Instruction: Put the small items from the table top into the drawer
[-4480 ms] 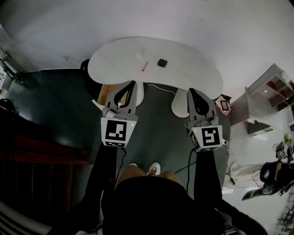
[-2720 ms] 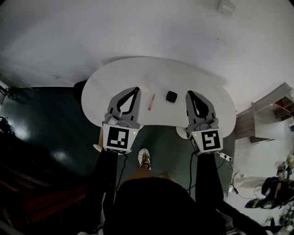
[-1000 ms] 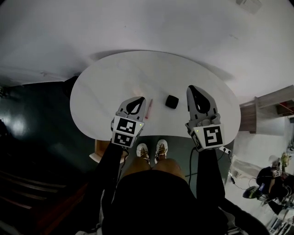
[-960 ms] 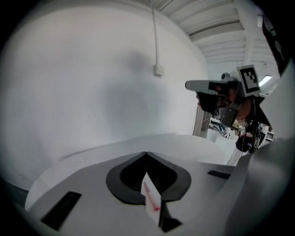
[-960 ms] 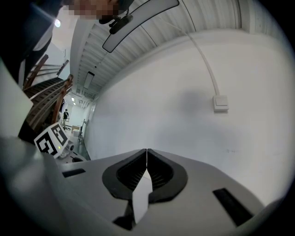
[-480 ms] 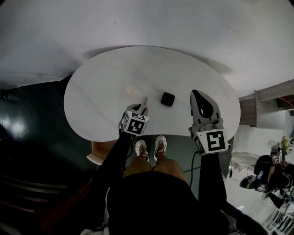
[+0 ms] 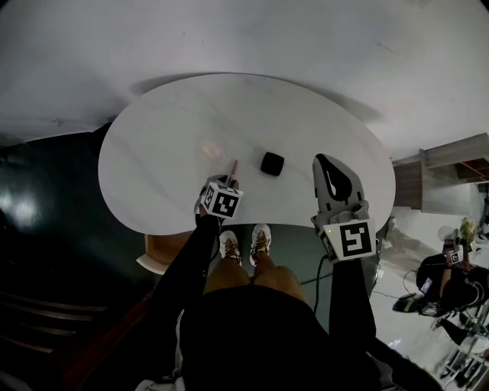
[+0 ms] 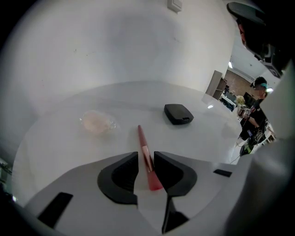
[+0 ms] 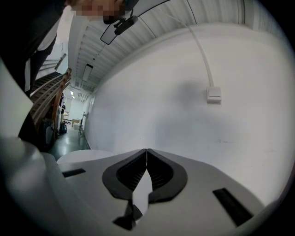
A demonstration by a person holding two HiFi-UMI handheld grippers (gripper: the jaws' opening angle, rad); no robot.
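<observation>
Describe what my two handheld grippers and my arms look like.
The left gripper and right gripper have light grey bodies with curved, black-lined jaws tapering to a point. Each carries a white cube with black square markers. Both arms wear long black sleeves. Below the right gripper trails a thin dark cable.

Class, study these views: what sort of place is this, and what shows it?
Probably a lab or workshop hall, not a home: a ribbed industrial ceiling, a white table against a plain wall, and a second person holding a marker cube in the background.
</observation>
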